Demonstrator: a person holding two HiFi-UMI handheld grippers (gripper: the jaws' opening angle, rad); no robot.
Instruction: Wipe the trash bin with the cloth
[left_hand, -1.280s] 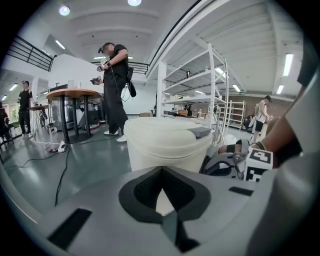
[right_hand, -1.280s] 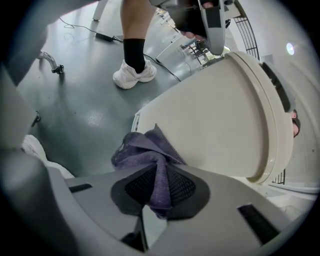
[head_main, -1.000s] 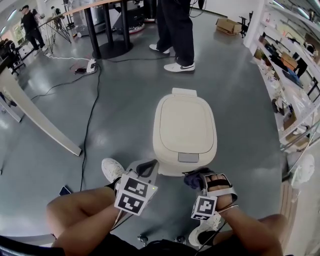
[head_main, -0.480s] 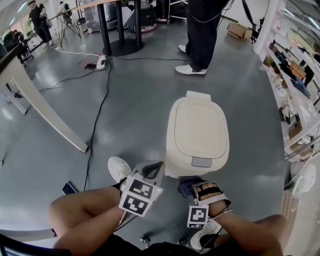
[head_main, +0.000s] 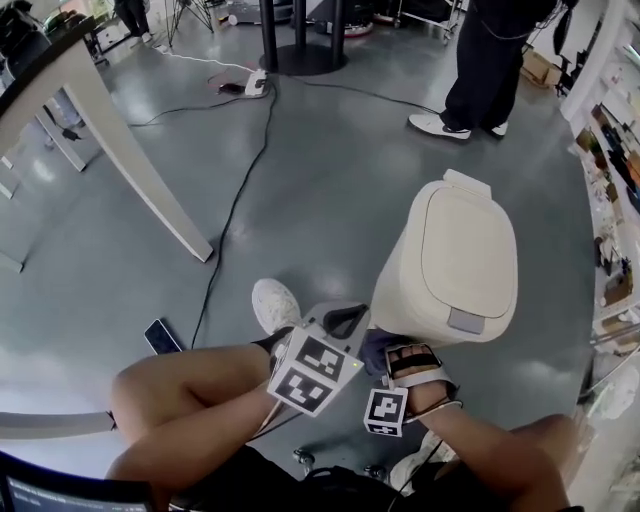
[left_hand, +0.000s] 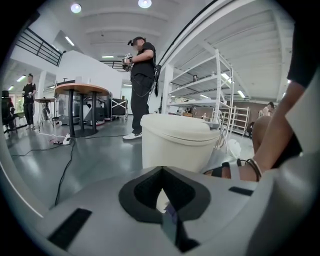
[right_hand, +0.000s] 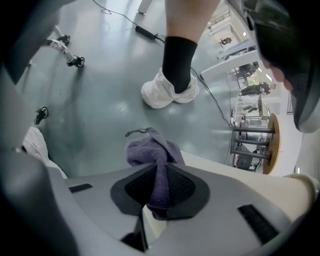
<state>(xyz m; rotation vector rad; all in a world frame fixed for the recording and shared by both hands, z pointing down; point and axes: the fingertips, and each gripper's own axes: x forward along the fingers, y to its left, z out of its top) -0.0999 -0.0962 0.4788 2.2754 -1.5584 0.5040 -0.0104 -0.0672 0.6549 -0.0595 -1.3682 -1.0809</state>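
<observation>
The cream trash bin (head_main: 455, 265) stands on the grey floor with its lid down; the left gripper view shows it (left_hand: 175, 142) straight ahead. A purple cloth (head_main: 372, 348) is bunched against the bin's lower near wall. My right gripper (head_main: 385, 355) is shut on it. In the right gripper view the cloth (right_hand: 152, 152) sticks out past the closed jaws of my right gripper (right_hand: 159, 170), beside a cream surface (right_hand: 260, 177). My left gripper (head_main: 345, 320) hovers just left of the bin, jaws together and empty (left_hand: 162, 172).
A black cable (head_main: 230, 215) runs across the floor to a power strip (head_main: 255, 85). A phone (head_main: 160, 335) lies by my white shoe (head_main: 275, 305). A slanted white table leg (head_main: 140, 170) is at the left. A person (head_main: 490, 60) stands beyond the bin, with shelves (head_main: 615, 130) to the right.
My head has turned, so the bin now sits further right in the view. The right gripper and cloth have slid from under the bin's front latch toward its lower left side. The left gripper stays close by.
</observation>
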